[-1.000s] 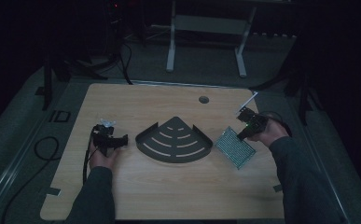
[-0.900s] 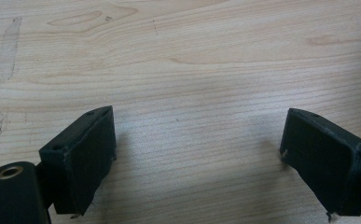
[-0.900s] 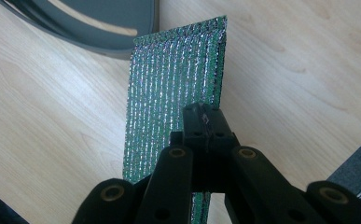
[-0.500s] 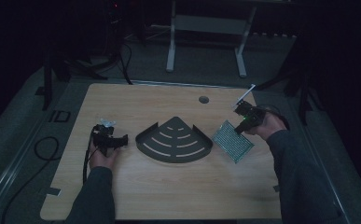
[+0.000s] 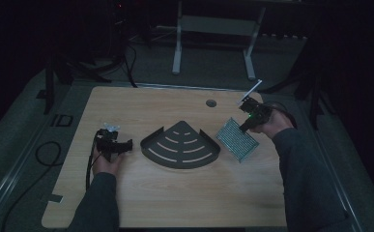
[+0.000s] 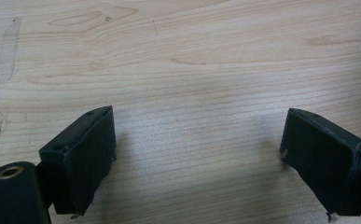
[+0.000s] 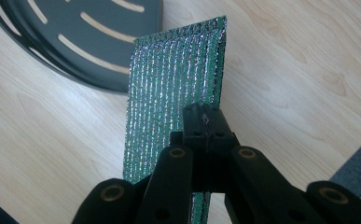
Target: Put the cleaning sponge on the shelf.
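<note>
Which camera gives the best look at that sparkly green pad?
The right gripper view: the green pad sits close, its ribbed glittery weave clear, the right gripper shut on its edge. The high view shows it small and dim, beside the slotted tray.

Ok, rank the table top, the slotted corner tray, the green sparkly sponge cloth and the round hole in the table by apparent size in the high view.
1. table top
2. slotted corner tray
3. green sparkly cloth, held shut in the right gripper
4. round hole
</note>
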`<state>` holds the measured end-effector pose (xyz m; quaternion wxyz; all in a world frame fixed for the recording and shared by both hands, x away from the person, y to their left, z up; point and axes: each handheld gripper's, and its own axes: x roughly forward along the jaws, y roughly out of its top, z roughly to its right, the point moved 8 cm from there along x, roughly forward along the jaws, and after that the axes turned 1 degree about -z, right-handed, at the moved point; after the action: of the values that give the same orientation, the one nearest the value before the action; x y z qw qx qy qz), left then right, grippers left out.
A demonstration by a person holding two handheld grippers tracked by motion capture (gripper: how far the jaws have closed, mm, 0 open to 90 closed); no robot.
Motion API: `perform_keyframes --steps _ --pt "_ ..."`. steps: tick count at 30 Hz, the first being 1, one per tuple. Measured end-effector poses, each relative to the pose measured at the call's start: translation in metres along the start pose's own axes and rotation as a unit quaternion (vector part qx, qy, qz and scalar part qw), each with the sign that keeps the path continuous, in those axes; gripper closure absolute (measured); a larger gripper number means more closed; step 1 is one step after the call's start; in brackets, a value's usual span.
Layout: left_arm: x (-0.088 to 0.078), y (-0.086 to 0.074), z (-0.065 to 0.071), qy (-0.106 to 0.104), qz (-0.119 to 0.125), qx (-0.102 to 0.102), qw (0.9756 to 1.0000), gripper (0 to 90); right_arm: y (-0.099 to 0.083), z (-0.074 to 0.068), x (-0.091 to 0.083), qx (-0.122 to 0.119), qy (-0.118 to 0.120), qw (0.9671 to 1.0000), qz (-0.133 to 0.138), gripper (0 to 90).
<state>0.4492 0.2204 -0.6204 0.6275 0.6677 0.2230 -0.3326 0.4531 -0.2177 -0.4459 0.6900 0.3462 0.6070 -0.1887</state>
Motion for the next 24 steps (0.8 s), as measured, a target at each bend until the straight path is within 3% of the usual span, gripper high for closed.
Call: perform_keyframes --steps 24 --pt "0.000 0.000 0.000 0.000 0.001 0.000 1.0000 10.9 0.040 -0.016 0.015 -0.001 0.015 0.9998 0.015 89.9"
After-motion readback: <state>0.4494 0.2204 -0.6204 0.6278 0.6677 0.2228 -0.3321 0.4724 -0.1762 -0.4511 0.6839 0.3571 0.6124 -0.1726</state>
